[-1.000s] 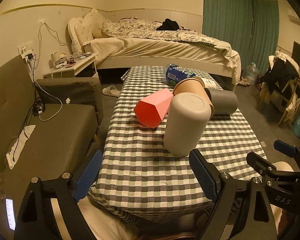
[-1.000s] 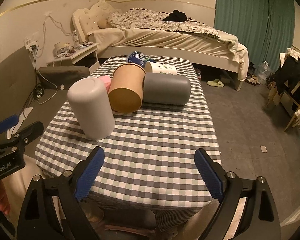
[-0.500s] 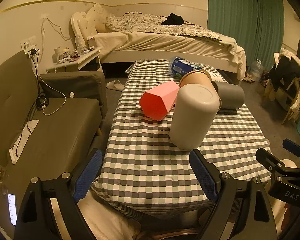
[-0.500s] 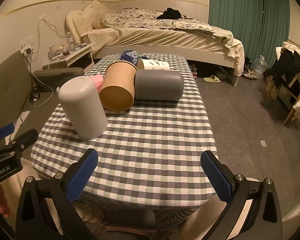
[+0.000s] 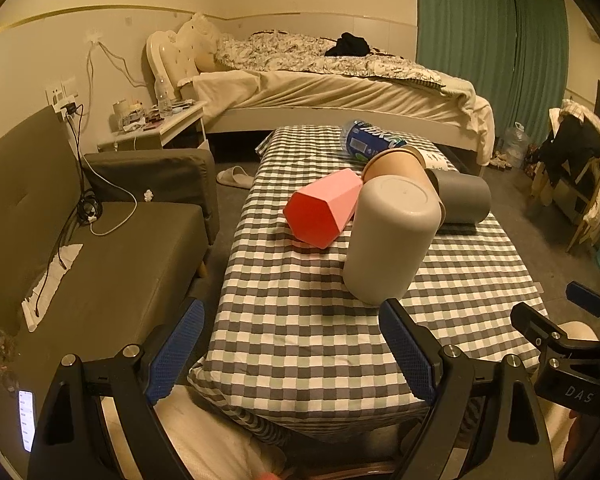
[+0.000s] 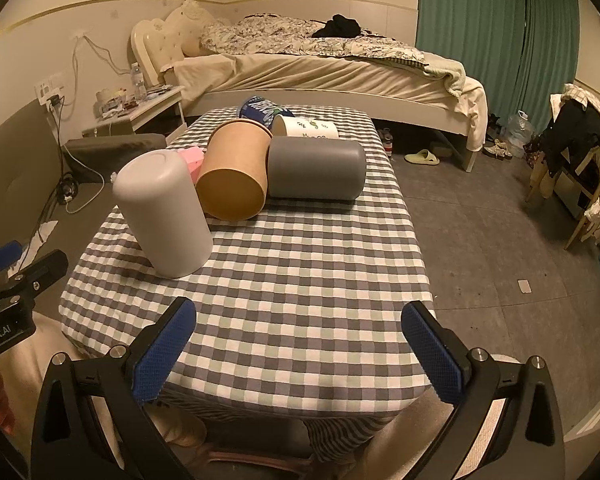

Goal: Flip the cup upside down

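A light grey cup (image 5: 392, 238) stands upside down on the checked table (image 5: 300, 320), base up; it also shows in the right wrist view (image 6: 163, 212). Behind it lie a pink hexagonal cup (image 5: 324, 208), a brown paper cup (image 6: 235, 172), a dark grey cup (image 6: 316, 168), a white printed cup (image 6: 306, 130) and a blue can (image 5: 370, 142), all on their sides. My left gripper (image 5: 291, 354) is open and empty at the table's near edge. My right gripper (image 6: 297, 354) is open and empty, back from the cups.
A dark sofa (image 5: 99, 248) runs along the table's left side. A bed (image 6: 320, 68) stands behind the table, with a nightstand (image 6: 139, 110) to its left. Bare floor (image 6: 480, 220) lies to the right, with a chair with clothes (image 6: 580, 160) beyond.
Both grippers have drawn back from the table and risen a little, so the cups look smaller and farther. The right gripper's jaws stand wider apart. The cups have not moved.
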